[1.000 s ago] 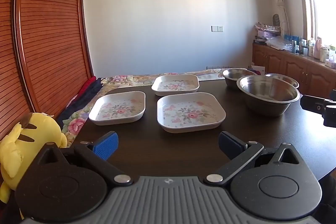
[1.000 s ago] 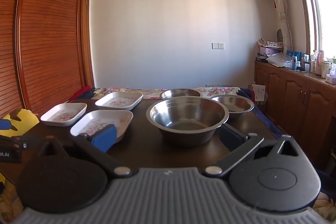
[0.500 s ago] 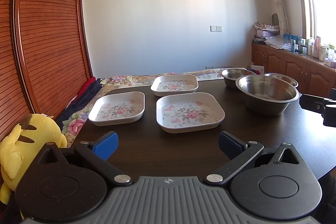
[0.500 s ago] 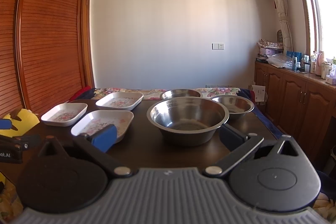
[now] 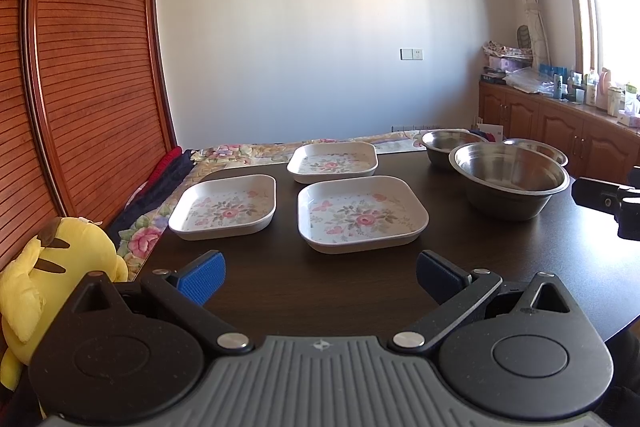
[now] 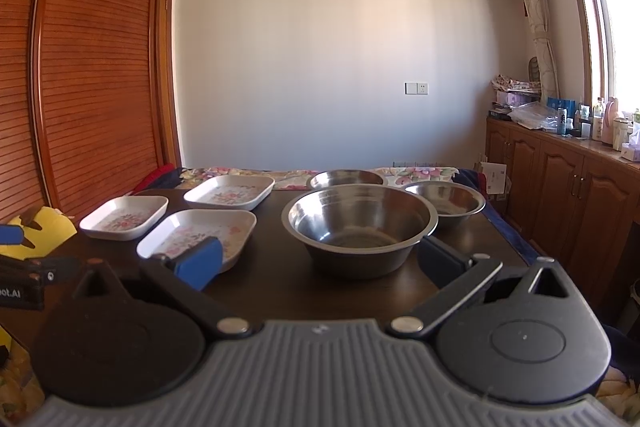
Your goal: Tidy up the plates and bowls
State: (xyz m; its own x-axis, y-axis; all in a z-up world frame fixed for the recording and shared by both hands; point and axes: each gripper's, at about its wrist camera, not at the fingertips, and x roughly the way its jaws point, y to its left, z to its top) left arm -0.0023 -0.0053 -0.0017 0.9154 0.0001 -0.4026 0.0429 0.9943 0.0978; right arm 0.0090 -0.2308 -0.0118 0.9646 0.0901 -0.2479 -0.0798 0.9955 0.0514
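Observation:
Three white square plates with flower prints lie on the dark table (image 5: 520,267): a near one (image 5: 362,213), a left one (image 5: 226,207) and a far one (image 5: 333,161). To their right stand three steel bowls: a large one (image 6: 360,223) in front, two smaller ones (image 6: 346,179) (image 6: 446,203) behind. My left gripper (image 5: 320,277) is open, just short of the near plate, holding nothing. My right gripper (image 6: 320,259) is open in front of the large bowl, which sits beyond its fingertips.
A yellow plush toy (image 5: 52,275) sits off the table's left edge. A flowered cloth (image 5: 256,153) covers the surface behind the table. Wooden cabinets (image 6: 560,183) with bottles on top line the right wall. A slatted wooden door (image 5: 80,67) stands at the left.
Both views have shifted only very slightly; plates, bowls and both open grippers stay where they were.

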